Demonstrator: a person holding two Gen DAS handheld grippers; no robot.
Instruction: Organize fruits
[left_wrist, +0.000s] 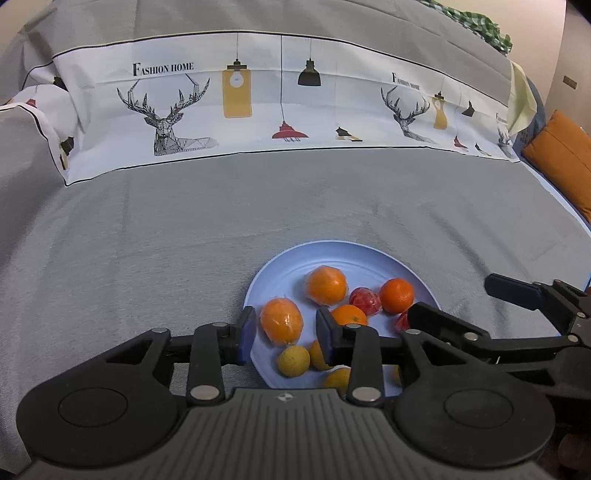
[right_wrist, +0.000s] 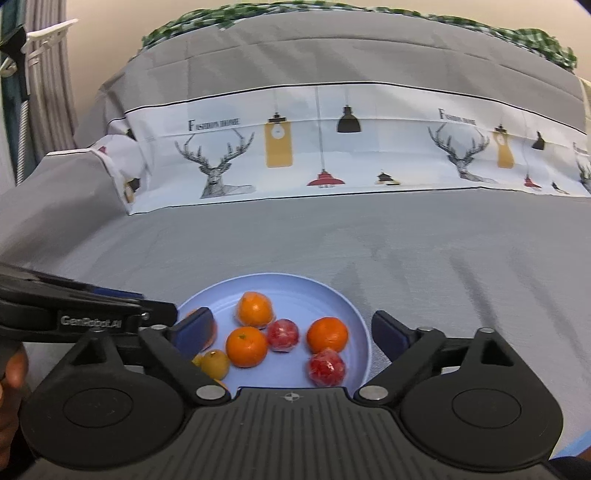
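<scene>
On the near edge of the grey bedcover (left_wrist: 184, 229), a pale blue plate (left_wrist: 332, 251) carries all the fruit: oranges, two red fruits and small yellow ones. The left gripper (left_wrist: 286, 334) stands partly open around a film-wrapped orange (left_wrist: 281, 319) at the plate's left rim; its pads flank the fruit with a gap on either side, so nothing is held. The right gripper (right_wrist: 291, 330) gapes wide over the plate's near half, empty. The fruits look light, round and firm, the wrapped ones probably slippery, so a grip across the widest middle seems safest. The plate's rim is low and may let fruit roll out. Beyond the plate the cover lies flat and bare up to the printed fold (right_wrist: 332, 147), giving plenty of room.
</scene>
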